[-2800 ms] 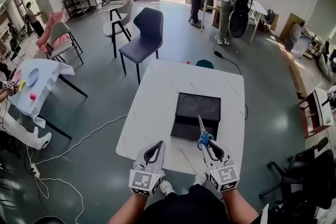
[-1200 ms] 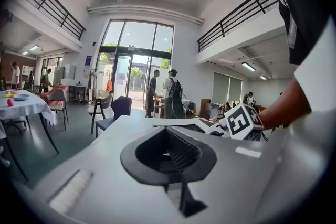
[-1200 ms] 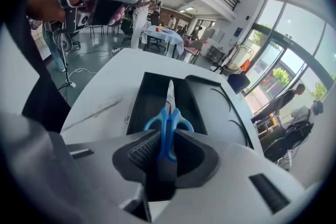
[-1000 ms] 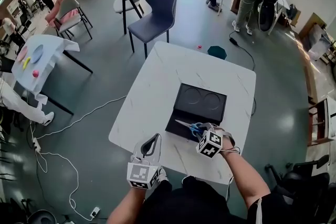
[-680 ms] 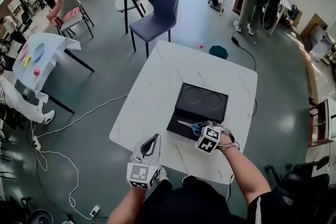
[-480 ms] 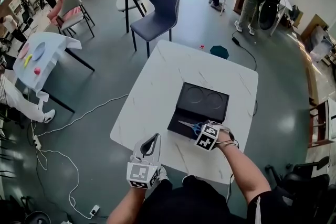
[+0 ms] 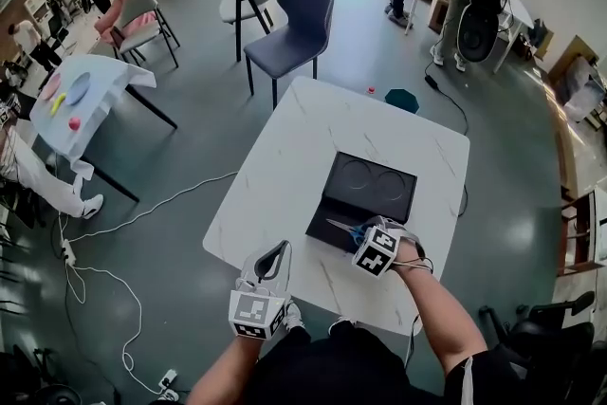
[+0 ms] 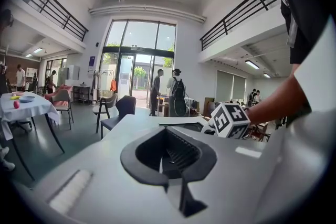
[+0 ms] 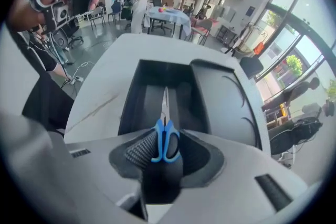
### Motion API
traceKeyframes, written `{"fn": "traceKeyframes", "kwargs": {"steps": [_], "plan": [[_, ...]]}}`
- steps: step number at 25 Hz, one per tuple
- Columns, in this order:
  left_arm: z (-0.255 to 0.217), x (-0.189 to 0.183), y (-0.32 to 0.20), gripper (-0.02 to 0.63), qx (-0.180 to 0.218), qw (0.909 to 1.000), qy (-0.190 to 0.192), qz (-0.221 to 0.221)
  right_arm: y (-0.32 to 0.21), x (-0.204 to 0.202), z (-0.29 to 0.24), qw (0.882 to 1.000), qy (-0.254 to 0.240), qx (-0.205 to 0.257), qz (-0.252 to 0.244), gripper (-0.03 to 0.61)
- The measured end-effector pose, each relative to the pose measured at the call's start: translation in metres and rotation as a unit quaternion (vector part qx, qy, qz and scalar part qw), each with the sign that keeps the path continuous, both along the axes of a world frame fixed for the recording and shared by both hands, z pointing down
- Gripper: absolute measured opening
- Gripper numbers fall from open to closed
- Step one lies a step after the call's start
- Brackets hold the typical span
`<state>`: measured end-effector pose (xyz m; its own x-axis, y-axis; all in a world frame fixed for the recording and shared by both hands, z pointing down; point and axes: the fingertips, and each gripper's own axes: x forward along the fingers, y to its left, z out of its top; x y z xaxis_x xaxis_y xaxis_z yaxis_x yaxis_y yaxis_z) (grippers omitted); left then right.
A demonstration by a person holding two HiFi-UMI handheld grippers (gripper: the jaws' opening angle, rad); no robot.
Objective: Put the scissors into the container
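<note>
1. The scissors (image 9: pixel 165 142) point blade-first along a trough of the open black container (image 9: pixel 153 72), blue handles between the jaws of the right tool (image 9: pixel 167 134).
2. Those jaws are opening and seem to have let go of the handles. To do this release well, the person should probably hold the tool level and wait until the scissors rest in the trough, then draw straight back along the blade line (a sideways pull could drag a handle out).
3. The right forearm reaches in from the near right corner of the surface (image 7: pixel 281 168), wrist turned inward, so the tool points left across the container's near half.
4. The left tool (image 7: pixel 273 263) is clenched on nothing, low over the near edge, pointing forward.
</note>
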<state>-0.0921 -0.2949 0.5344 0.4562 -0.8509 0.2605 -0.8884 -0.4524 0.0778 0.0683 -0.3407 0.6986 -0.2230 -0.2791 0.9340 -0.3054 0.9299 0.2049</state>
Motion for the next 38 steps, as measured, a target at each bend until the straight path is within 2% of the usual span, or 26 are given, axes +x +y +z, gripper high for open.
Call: {"fn": "traceKeyframes", "kwargs": {"steps": [3, 5, 9, 12, 15, 21, 23, 25, 27, 33, 38], "plan": [[-0.008, 0.008, 0.001, 0.009, 0.007, 0.9999, 0.000, 0.012, -0.001, -0.004, -0.045, 0.997, -0.047, 0.052, 0.021, 0.132], [-0.011, 0.013, 0.000, 0.009, 0.012, 0.9997, 0.001, 0.020, 0.004, -0.008, -0.076, 0.992, -0.088, 0.087, 0.040, 0.121], [-0.016, 0.025, -0.002, 0.008, 0.017, 0.9993, 0.007, 0.033, 0.017, -0.016, -0.136, 0.967, -0.183, 0.152, 0.090, 0.105], [-0.023, 0.033, -0.001, 0.009, 0.026, 0.9986, 0.008, 0.046, 0.025, -0.019, -0.172, 0.941, -0.246, 0.201, 0.119, 0.085], [-0.027, 0.037, 0.000, 0.009, 0.029, 0.9982, 0.007, 0.053, 0.033, -0.020, -0.202, 0.908, -0.308, 0.241, 0.147, 0.044], [-0.039, 0.046, 0.001, 0.008, 0.040, 0.9969, 0.007, 0.067, 0.046, -0.007, -0.235, 0.834, -0.412, 0.281, 0.235, 0.009], [-0.043, 0.050, 0.001, 0.009, 0.042, 0.9965, 0.010, 0.071, 0.049, 0.000, -0.241, 0.816, -0.431, 0.286, 0.258, 0.008], [-0.046, 0.053, 0.003, 0.008, 0.043, 0.9962, 0.013, 0.074, 0.052, 0.004, -0.245, 0.808, -0.436, 0.292, 0.267, 0.008], [-0.048, 0.055, 0.006, 0.009, 0.046, 0.9958, 0.013, 0.079, 0.056, 0.006, -0.249, 0.805, -0.436, 0.301, 0.267, 0.008], [-0.053, 0.064, 0.011, 0.008, 0.061, 0.9941, 0.013, 0.088, 0.063, 0.016, -0.258, 0.801, -0.430, 0.323, 0.262, 0.006], [-0.058, 0.065, 0.016, 0.009, 0.067, 0.9936, 0.012, 0.090, 0.068, 0.016, -0.259, 0.801, -0.428, 0.325, 0.263, 0.006]]}}
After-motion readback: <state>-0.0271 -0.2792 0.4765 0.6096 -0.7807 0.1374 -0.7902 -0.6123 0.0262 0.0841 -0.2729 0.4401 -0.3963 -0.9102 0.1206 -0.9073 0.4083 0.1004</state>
